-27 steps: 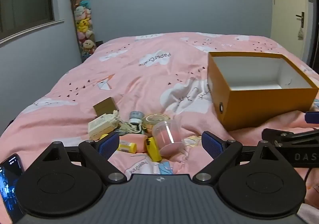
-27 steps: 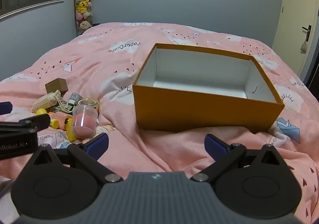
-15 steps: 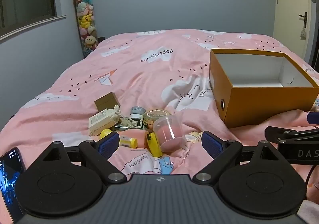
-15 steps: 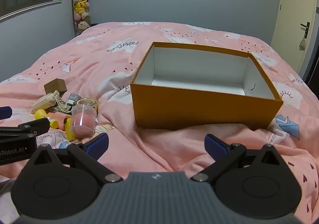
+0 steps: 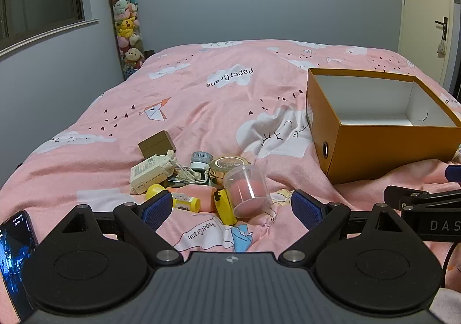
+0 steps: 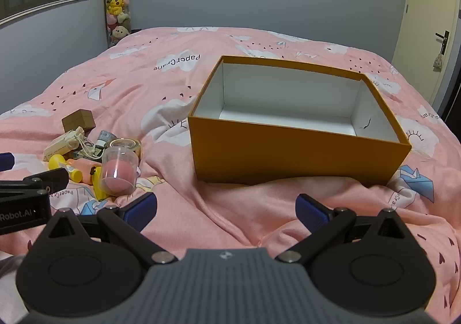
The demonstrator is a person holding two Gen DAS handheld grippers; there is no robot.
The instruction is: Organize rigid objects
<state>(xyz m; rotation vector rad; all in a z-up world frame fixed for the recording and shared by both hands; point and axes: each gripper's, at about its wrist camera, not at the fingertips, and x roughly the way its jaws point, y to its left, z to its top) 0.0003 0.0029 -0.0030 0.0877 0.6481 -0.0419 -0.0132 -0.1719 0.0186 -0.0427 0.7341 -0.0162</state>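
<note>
Clutter waits in one heap on the pink bedspread point(image 5: 201, 99): a clear plastic cup point(image 5: 248, 190) tipped on its side with a pink sponge inside, a yellow lighter point(image 5: 224, 207), a gold tin point(image 5: 227, 166) and a small brown box point(image 5: 157, 146), all touching or just beside one another. That heap lies straight ahead of the left gripper point(image 5: 227, 205), whose jaws stand spread wide and empty, with the cup nearest, its long axis slanting up and left. The right gripper point(image 6: 226, 207), equally spread and holding nothing, faces the open orange box point(image 6: 299, 154), which looks empty and sits well to the right of the heap. By my reading, the left hand is better placed to pick first.
</note>
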